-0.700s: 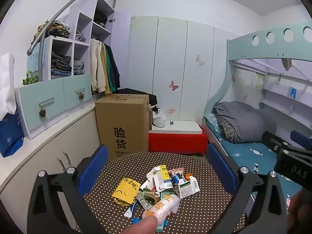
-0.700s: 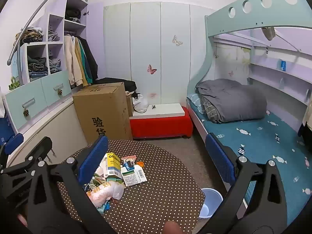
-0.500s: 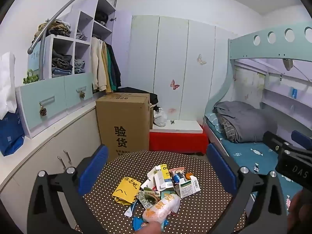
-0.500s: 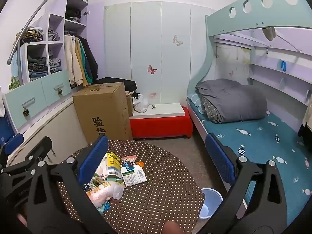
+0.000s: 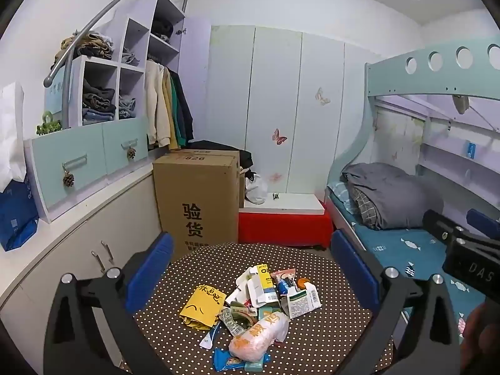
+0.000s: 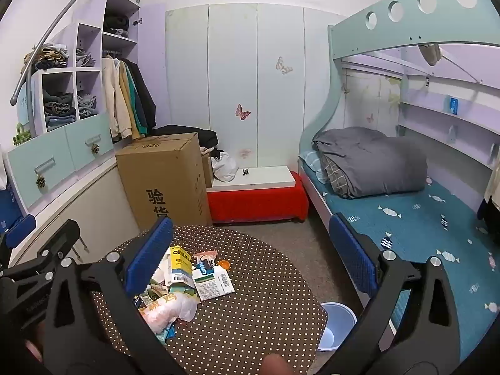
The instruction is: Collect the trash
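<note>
Below and ahead of the wide-spread left gripper (image 5: 250, 268), trash (image 5: 259, 309) lies heaped, its pink bag (image 5: 259, 336) angled up-right; right gripper (image 6: 250, 250) equally spread, empty.

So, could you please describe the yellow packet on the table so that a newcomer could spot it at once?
Find the round polka-dot table and the trash pile on it. At the pile's left edge lies the yellow packet, flat, the only plain yellow piece, with black handwriting.
</note>
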{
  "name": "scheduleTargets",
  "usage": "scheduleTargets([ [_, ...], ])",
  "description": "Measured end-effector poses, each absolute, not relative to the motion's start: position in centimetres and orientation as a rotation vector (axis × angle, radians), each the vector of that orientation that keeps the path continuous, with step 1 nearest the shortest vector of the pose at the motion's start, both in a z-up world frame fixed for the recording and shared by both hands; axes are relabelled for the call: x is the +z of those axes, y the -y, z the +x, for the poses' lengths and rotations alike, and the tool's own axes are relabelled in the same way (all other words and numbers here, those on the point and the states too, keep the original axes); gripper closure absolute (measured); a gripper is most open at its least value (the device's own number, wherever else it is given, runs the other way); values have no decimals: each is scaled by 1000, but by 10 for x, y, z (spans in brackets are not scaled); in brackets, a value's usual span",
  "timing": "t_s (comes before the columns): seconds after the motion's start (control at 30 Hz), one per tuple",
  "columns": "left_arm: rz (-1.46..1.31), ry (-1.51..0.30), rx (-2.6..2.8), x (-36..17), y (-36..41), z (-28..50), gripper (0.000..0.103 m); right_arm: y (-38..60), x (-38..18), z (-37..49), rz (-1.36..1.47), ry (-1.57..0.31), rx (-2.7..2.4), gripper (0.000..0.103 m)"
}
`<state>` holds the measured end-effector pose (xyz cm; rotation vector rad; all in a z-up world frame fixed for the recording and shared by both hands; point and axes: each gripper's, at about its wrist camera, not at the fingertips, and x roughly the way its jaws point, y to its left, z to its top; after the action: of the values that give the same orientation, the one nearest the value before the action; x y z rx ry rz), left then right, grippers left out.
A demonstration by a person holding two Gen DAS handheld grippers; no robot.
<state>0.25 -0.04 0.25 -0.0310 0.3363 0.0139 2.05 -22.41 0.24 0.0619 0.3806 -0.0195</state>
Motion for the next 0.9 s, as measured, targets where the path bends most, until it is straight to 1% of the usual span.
scheduleTargets([
  [0.9,-39,-333,15,-1,0,2,4,226,4,20,58,-376,-21,6],
])
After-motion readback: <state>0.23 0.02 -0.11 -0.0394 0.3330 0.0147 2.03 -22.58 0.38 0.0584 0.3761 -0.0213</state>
